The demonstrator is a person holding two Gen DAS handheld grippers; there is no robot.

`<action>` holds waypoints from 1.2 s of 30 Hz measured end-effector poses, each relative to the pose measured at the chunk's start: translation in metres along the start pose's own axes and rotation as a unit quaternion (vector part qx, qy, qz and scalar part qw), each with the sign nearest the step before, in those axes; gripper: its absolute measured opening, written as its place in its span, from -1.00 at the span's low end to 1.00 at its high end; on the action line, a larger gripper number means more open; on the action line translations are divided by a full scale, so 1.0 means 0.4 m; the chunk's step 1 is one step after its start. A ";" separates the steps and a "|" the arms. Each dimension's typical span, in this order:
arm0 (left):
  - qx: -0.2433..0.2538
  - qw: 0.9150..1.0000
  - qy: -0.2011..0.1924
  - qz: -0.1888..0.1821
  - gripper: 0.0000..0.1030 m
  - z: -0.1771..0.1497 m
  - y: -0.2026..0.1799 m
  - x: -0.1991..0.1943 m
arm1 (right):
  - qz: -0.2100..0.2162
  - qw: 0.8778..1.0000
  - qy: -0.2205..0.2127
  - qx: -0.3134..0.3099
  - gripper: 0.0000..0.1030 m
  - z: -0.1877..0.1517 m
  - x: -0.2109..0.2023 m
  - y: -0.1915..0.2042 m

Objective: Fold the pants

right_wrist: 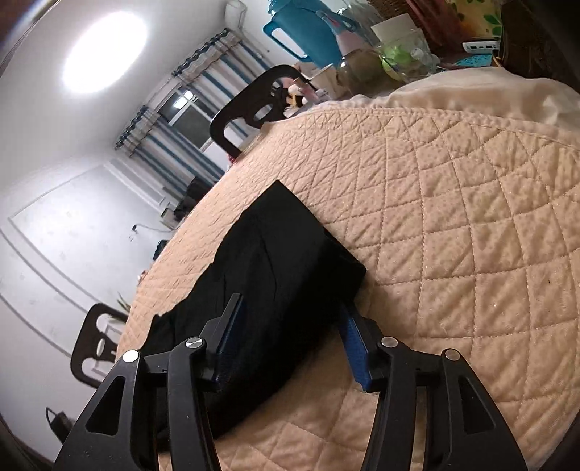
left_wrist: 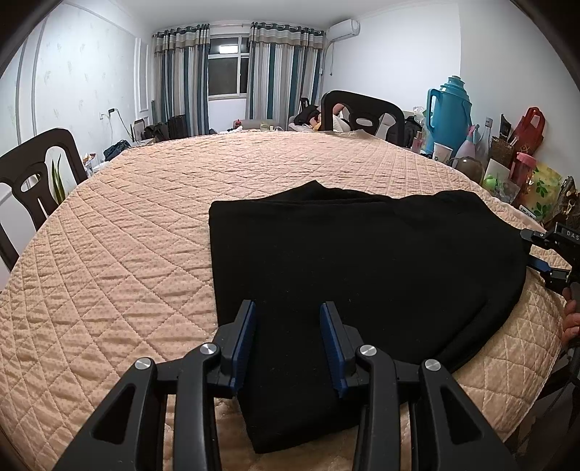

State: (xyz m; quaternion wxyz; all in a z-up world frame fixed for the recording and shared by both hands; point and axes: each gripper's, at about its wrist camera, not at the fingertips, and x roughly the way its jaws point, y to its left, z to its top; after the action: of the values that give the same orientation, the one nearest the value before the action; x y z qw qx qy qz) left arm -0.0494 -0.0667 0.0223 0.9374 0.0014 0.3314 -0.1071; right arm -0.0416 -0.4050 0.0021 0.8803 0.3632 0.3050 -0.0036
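Your black pants [left_wrist: 362, 261] lie folded into a rough block on the quilted table [left_wrist: 127, 253]. Your left hand-held gripper [left_wrist: 288, 344] hovers over the near edge, jaws partly apart, gripping nothing. Your right hand-held gripper [right_wrist: 290, 340] stands wide open at the other end, also empty. Next, probably pinch both ends for another fold

White walls [left_wrist: 398, 72] enclose the room. At top centre of the left view a window [left_wrist: 226, 69] sits between striped curtains [left_wrist: 282, 72], with an air conditioner [left_wrist: 344, 27] to its upper right. Dark chairs stand at far left [left_wrist: 36, 174] and upper right [left_wrist: 362, 112] around a quilt-covered table [left_wrist: 127, 235]. A bright ceiling lamp [right_wrist: 105, 50] glows at upper left of the right view.
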 end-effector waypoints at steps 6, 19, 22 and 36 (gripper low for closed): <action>-0.001 1.000 -0.001 -0.004 -0.22 -0.001 -0.002 0.002 | 0.004 1.000 -0.006 0.000 0.03 -0.022 -0.043 0.005; -0.005 1.000 -0.002 -0.010 -0.20 -0.002 0.005 -0.004 | -0.033 0.999 -0.004 0.025 0.02 0.016 -0.017 -0.008; -0.006 1.000 -0.002 -0.012 -0.19 -0.003 0.004 -0.005 | -0.036 0.999 -0.002 0.034 -0.01 0.011 -0.023 -0.022; -0.012 1.000 -0.001 -0.016 -0.17 -0.001 0.003 -0.007 | -0.029 1.000 0.001 0.010 -0.51 0.039 0.011 0.002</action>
State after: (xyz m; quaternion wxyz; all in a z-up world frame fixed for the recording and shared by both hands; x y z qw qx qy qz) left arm -0.0514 -0.0650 0.0236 0.9359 -0.0150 0.3314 -0.1184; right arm -0.0295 -0.4134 0.0089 0.8759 0.3628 0.3164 -0.0312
